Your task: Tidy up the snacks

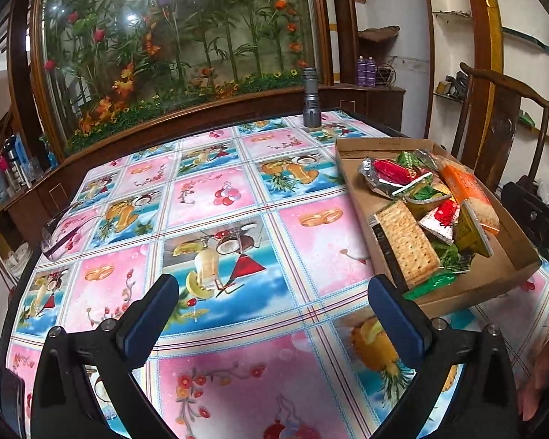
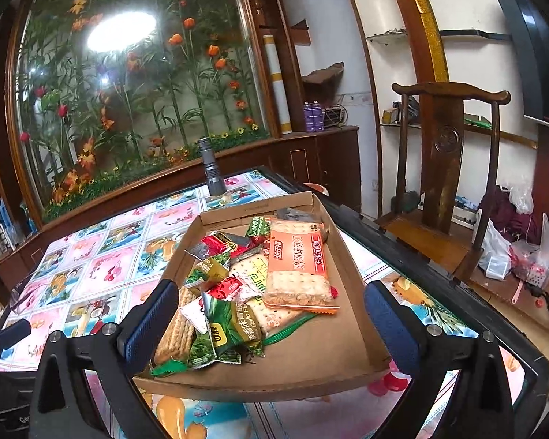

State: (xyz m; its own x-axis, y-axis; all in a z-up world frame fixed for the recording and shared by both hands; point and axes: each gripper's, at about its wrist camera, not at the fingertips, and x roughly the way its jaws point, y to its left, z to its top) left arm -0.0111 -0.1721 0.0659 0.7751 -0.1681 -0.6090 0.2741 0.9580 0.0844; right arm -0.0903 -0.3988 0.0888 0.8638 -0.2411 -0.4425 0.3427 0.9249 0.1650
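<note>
A shallow cardboard tray (image 2: 322, 351) sits on the table's right side, holding a heap of snack packets: an orange cracker pack (image 2: 298, 270), green packets (image 2: 234, 329), red packets (image 2: 225, 243) and a clear cracker pack (image 2: 174, 329). My right gripper (image 2: 271, 318) is open and empty, above the tray's near edge. The tray also shows in the left wrist view (image 1: 494, 278) at the right, with the cracker pack (image 1: 408, 243). My left gripper (image 1: 274, 303) is open and empty over the bare tablecloth, left of the tray.
The table has a pink and blue patterned cloth (image 1: 216, 197). A grey flashlight (image 1: 311, 98) stands upright at the far edge. Clear glasses (image 1: 60, 234) lie at the left edge. A wooden chair (image 2: 446, 168) stands right of the table, with bags (image 2: 523, 245) on the floor.
</note>
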